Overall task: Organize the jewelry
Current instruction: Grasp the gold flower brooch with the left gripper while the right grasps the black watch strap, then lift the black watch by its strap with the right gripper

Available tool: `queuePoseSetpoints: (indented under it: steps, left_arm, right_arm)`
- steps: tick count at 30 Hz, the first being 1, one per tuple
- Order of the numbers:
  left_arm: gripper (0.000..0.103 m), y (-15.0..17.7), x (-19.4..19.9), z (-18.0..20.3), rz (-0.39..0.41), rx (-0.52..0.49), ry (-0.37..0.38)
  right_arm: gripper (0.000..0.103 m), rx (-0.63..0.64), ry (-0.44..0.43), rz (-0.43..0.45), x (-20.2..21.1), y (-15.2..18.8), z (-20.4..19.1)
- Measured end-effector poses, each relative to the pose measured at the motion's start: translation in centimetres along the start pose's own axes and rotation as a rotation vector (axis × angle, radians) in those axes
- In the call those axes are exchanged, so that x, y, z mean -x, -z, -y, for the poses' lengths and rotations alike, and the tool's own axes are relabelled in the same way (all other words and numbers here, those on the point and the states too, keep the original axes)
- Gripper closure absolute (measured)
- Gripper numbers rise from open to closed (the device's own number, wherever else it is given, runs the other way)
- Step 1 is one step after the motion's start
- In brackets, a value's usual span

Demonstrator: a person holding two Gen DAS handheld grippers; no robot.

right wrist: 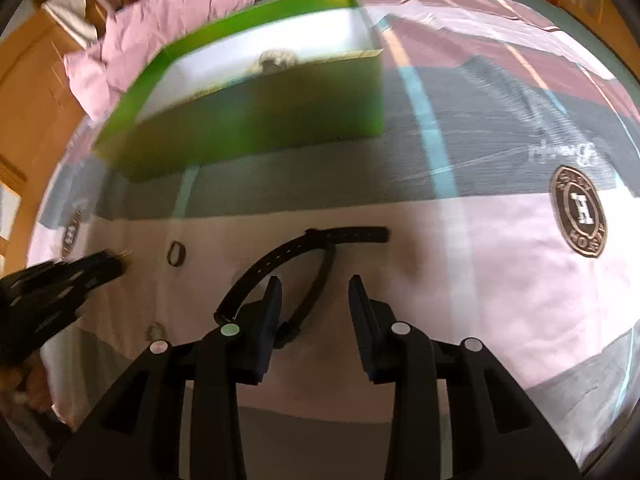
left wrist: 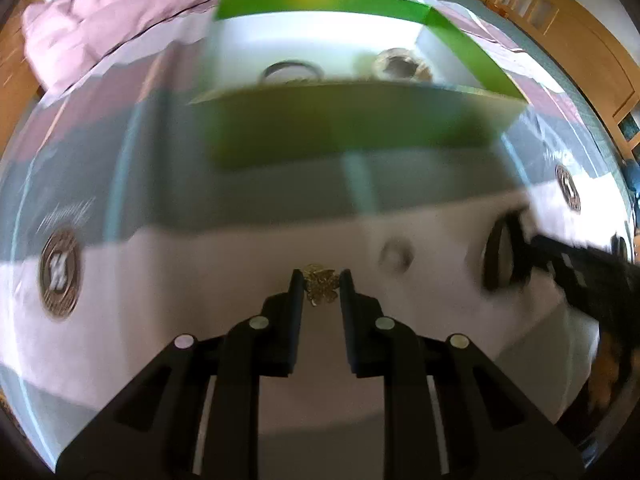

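So the left gripper [left wrist: 320,280] has its tongs pinched on a little gold tangle, looks like a chain [left wrist: 321,289], right at the fingertips. The green box [left wrist: 348,128] sits ahead of it on the bedspread [left wrist: 224,248], and there are already a couple of pieces inside: a bangle [left wrist: 291,71] and something pale and round I can't make out.

The right gripper [right wrist: 314,292] has its tongs spread with nothing between them, hanging over a black strap [right wrist: 288,256] lying on the pale part of the cover. A small ring [right wrist: 176,254] lies to the left of the strap, and there's another tiny one nearer [right wrist: 155,332].

My guess is the chain is headed for the box. If I were doing it, I'd keep the pinch firm since that clump is barely gripped at the tips, clear the near wall with room to spare, and only let go once low inside so it doesn't bounce out or tangle with the bangle. For the strap, I'd probably grab across its width, not the loop.
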State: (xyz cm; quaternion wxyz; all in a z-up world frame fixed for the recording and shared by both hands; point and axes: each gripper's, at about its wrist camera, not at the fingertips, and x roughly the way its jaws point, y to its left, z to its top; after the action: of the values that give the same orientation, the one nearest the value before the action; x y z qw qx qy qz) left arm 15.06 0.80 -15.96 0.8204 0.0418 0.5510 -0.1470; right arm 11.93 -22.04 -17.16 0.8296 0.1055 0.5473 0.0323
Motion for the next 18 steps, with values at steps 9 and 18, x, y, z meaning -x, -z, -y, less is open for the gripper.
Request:
queuePoseSetpoints:
  steps: [9,18]
  left_arm:
    - [0.085,6.4,2.1,-1.8,0.021,0.052,0.063]
    - [0.057,7.4,3.3,-0.9,0.059,0.039,0.082]
  right_arm:
    - [0.101,0.152,-0.014,-0.035,1.5,2.9,-3.5]
    - [0.094,0.089,-0.013,-0.032,3.3,4.5,-2.0]
